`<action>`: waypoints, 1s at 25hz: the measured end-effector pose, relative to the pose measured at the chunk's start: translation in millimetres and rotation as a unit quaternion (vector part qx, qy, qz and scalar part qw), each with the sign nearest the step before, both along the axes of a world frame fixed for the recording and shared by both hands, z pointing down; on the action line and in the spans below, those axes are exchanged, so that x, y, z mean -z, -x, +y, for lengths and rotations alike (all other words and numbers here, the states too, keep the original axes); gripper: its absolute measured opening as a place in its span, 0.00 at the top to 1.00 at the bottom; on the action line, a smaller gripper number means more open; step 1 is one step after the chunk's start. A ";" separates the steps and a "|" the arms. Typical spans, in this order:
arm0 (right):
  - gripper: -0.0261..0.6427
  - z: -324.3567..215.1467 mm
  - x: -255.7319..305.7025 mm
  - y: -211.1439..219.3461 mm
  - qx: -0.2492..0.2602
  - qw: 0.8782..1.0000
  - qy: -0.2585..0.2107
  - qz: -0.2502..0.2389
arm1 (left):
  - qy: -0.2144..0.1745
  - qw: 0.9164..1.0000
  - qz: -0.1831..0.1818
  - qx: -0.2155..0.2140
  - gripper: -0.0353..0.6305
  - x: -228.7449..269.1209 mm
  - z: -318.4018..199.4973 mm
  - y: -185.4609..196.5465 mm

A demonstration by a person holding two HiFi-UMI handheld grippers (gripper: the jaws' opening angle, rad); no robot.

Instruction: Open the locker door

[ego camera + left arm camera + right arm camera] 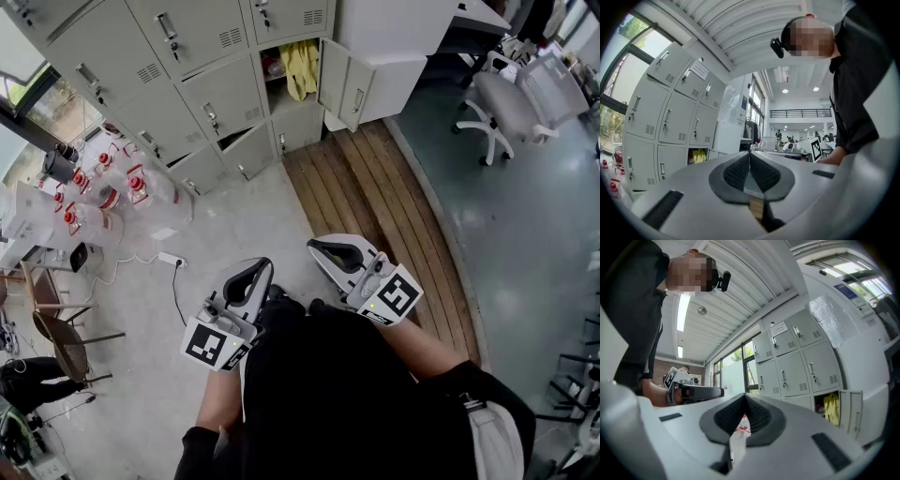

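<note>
- While both grippers are held low at the person's waist, well apart from the locker bank (187,84), the task is judged to be at the approach step; no handle is touched yet.
- L gripper (258,274): jaws are seen shut tip to tip, w/ nothing btwn the pads (also seen in the left gripper view (750,161)).
- R gripper (326,250): likewise closed right up and empty, as shown in the right gripper view (744,404).
- Locker bank is found at the top of the head view, beyond bare concrete floor and beside a wooden floor strip (375,197).
- One open door (342,89) is already swung wide at the bank's right end, w/ a yellow cloth (300,66) shown inside; two other doors appear slightly ajar. Which door is meant can't be told.
- Next move, as judged: bank to be walked up to, one gripper's jaws to be parted, a door handle (167,26) to be clamped, door to be pulled outward on its hinge.
- Counts: 2 grippers; 1 wide-open door; 1 yellow cloth; 1 office chair (511,103); 1 power strip (171,259); at least 5 red-capped jugs (136,183), exact no. unclear.
</note>
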State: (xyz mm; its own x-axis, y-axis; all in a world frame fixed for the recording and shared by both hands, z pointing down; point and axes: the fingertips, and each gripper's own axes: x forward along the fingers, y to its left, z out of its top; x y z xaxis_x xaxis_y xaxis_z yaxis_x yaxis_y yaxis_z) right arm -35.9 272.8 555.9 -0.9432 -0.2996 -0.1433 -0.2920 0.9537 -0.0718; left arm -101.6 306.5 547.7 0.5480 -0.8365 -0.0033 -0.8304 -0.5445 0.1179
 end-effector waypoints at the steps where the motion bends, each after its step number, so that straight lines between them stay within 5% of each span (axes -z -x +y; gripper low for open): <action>1: 0.94 5.5 -2.5 0.9 0.008 1.000 -0.004 0.006 | 0.002 1.000 -0.001 -0.001 0.92 -1.0 2.0 -2.5; 14: 0.94 48.5 -16.4 1.5 0.065 0.998 -0.001 0.016 | 0.015 1.000 0.016 -0.019 0.92 -6.0 22.4 -16.1; 25: 0.94 73.7 -3.7 10.0 0.102 0.994 -0.004 -0.026 | 0.020 1.000 0.014 -0.007 0.92 -3.6 47.7 -11.0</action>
State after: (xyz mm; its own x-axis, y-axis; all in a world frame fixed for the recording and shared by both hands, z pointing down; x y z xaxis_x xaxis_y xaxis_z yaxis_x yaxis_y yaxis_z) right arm -45.9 346.4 559.6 -0.9755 -0.1006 -0.1957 -0.0876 0.9934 -0.0740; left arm -90.6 354.2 551.3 0.5590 -0.8291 0.0141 -0.8195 -0.5498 0.1620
